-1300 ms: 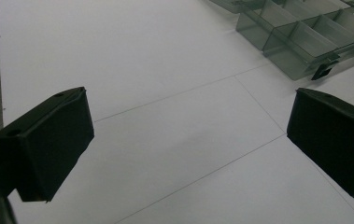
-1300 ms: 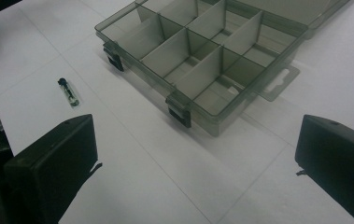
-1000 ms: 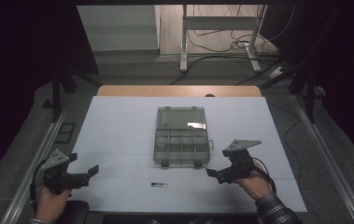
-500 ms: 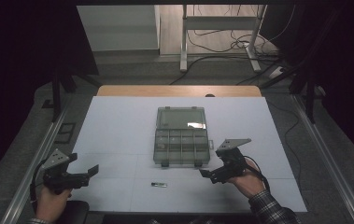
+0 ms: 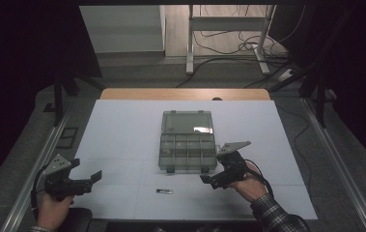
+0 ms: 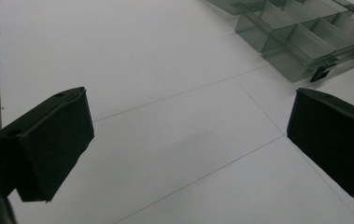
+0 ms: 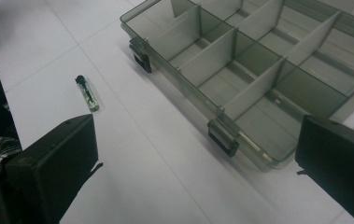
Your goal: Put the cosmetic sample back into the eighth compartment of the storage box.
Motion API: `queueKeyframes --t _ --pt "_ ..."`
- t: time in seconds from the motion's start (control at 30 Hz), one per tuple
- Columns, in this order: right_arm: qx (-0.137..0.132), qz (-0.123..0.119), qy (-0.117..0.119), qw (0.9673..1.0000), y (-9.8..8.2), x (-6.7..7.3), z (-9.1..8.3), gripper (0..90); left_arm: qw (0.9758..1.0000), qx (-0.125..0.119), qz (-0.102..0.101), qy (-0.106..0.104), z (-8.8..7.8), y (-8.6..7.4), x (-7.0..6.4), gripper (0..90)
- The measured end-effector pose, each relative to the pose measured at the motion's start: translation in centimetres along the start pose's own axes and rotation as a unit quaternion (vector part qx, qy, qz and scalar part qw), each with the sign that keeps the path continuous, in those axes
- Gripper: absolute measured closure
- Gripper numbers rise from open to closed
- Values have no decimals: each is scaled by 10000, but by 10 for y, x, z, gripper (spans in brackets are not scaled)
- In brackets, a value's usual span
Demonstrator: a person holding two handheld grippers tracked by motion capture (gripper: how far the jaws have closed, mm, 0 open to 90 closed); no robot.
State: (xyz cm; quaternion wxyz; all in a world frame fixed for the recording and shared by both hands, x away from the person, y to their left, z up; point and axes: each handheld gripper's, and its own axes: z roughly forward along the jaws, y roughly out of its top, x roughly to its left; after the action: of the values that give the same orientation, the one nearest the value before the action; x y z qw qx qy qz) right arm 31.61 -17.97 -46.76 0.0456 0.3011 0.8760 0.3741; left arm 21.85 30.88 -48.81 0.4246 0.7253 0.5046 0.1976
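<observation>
An open clear grey compartment box lies mid-table, its lid folded flat behind it. A small clear tube with a dark cap rests on the white mat in front of the box. My right gripper hovers open just off the box's near right corner, pointing left toward the tube. In the right gripper view the box has several empty compartments, and the tube lies left of its latches, beyond the open right gripper. My left gripper stands open at the mat's near left; the left gripper faces bare mat.
The white mat covers a wooden table whose far edge shows behind it. Metal rails run along both sides. A desk frame and cables stand on the floor beyond. The box corner lies ahead of the left gripper.
My right gripper has shifted left along the box's front edge, toward the tube. The left gripper has held still.
</observation>
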Motion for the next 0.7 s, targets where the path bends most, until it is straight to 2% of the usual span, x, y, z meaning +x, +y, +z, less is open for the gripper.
queueKeyframes --t 0.33,0.5,0.7 --pt "177 -67 70 9998 8 6 11 0 10000 -6 -7 -4 0 0 0 11" --pt "360 -102 2 9993 12 11 17 0 10000 -5 -10 -8 0 0 0 11" --pt "549 -103 32 9984 18 15 25 0 10000 -4 -13 -10 0 0 1 11"
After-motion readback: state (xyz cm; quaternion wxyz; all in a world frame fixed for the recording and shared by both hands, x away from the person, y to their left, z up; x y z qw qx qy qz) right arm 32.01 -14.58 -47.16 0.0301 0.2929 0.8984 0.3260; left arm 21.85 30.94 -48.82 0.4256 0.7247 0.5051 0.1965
